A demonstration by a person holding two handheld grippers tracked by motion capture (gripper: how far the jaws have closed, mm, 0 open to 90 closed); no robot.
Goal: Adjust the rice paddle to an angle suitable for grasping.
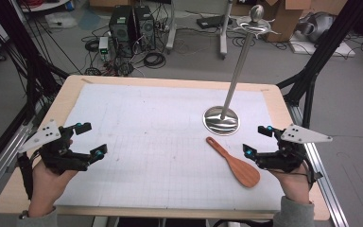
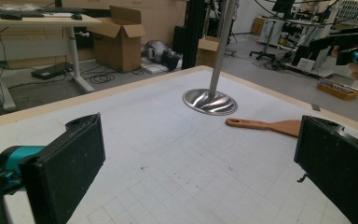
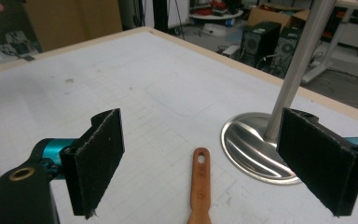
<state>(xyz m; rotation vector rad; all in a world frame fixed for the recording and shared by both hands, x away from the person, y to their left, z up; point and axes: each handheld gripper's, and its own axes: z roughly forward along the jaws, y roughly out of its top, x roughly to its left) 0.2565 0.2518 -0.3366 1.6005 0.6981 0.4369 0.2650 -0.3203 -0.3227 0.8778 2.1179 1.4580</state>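
Both my grippers, left gripper (image 1: 89,139) and right gripper (image 1: 256,141), gape empty, the wooden spatula (image 1: 233,162) lying just beyond my right fingertips, its handle near the metal stand (image 1: 222,120), which a careless reach might knock over.

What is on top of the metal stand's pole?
On the pole sits a flat metal disc with a round knob above it. The disc's upper face is not visible.
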